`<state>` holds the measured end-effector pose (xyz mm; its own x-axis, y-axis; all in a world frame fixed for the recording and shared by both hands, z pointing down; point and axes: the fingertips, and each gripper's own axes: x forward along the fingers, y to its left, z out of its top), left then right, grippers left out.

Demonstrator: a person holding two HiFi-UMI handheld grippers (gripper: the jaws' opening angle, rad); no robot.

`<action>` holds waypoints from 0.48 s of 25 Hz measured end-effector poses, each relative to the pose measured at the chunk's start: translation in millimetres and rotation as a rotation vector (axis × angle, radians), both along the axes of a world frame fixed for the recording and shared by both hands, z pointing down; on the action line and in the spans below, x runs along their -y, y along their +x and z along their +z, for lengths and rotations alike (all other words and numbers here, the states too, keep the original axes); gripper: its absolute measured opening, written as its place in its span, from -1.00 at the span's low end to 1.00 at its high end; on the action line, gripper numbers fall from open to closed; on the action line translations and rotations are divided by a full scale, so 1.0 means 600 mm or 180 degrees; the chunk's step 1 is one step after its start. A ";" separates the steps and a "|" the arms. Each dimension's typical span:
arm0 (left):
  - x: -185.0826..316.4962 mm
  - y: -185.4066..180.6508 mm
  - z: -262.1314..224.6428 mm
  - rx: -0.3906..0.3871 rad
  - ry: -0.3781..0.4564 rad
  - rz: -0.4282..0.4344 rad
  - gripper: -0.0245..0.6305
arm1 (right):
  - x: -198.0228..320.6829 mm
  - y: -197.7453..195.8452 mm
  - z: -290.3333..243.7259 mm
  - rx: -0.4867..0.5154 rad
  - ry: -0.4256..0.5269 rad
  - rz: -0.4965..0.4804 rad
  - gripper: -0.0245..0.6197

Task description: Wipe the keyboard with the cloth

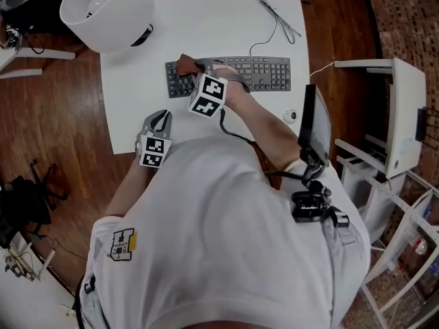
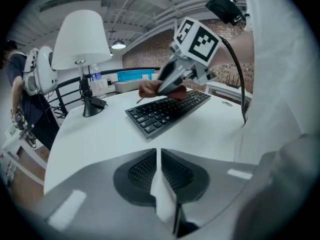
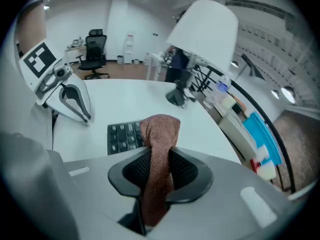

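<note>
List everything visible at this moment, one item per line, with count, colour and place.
table: one, white, centre of the head view
keyboard: one, dark grey, across the table's middle
cable: one, black, on the table beyond the keyboard
cloth: one, reddish brown, clamped in the right tongs at the keyboard's left end
lamp: one, white shade, table's far left corner
shelf unit: one, white, right of the table
office chair: one, black, far back in the room
shirt: one, white, on the person, bottom of the head view
left tongs: one, grey, shut and empty, over the table's near left edge
right tongs: one, grey, shut on the cloth
</note>
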<state>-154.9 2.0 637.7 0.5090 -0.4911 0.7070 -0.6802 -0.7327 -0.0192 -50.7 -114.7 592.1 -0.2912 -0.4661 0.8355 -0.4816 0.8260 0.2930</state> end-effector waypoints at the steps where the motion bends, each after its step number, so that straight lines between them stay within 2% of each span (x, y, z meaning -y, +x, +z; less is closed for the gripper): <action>1: -0.007 -0.010 -0.002 0.0019 -0.0030 -0.0019 -0.93 | -0.001 -0.049 0.007 0.0024 -0.0008 -0.0177 -0.64; 3: -0.016 -0.025 -0.006 0.0038 -0.0058 -0.0037 -0.93 | -0.004 -0.117 0.028 0.0012 -0.0045 -0.0422 -0.64; 5: -0.022 -0.037 -0.010 0.0050 -0.0064 -0.0062 -0.93 | -0.005 -0.147 0.051 -0.0056 -0.0112 -0.0523 -0.64; 8: -0.025 -0.050 -0.012 0.0069 -0.0072 -0.0112 -0.93 | -0.004 -0.147 0.068 -0.0081 -0.0198 -0.0455 -0.64; 12: -0.014 -0.051 -0.001 0.0067 -0.0080 -0.0078 -0.93 | 0.006 -0.102 0.073 -0.0105 -0.0246 -0.0213 -0.64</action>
